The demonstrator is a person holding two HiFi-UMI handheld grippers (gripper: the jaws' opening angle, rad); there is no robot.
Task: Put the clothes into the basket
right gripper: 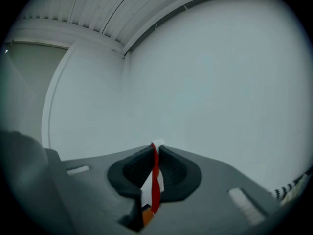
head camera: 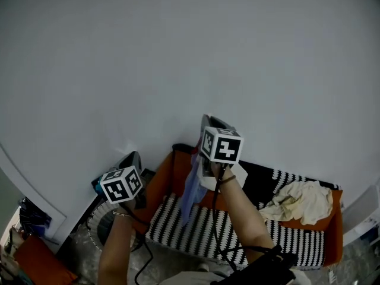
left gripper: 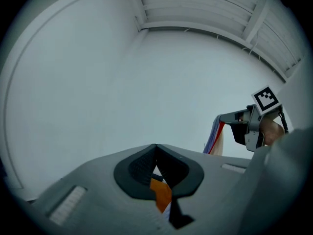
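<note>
Thin cloth garment [head camera: 191,189]; matt wall [head camera: 178,52]; woven striped sofa [head camera: 208,233].

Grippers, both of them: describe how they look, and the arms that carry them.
The left claw and right claw have smooth grey bodies with dark, ribbed pads. The left marker cube and right marker cube are white with black square patterns. A black cable trails from the right claw. The forearms are bare, with a thin bracelet on the left wrist.
</note>
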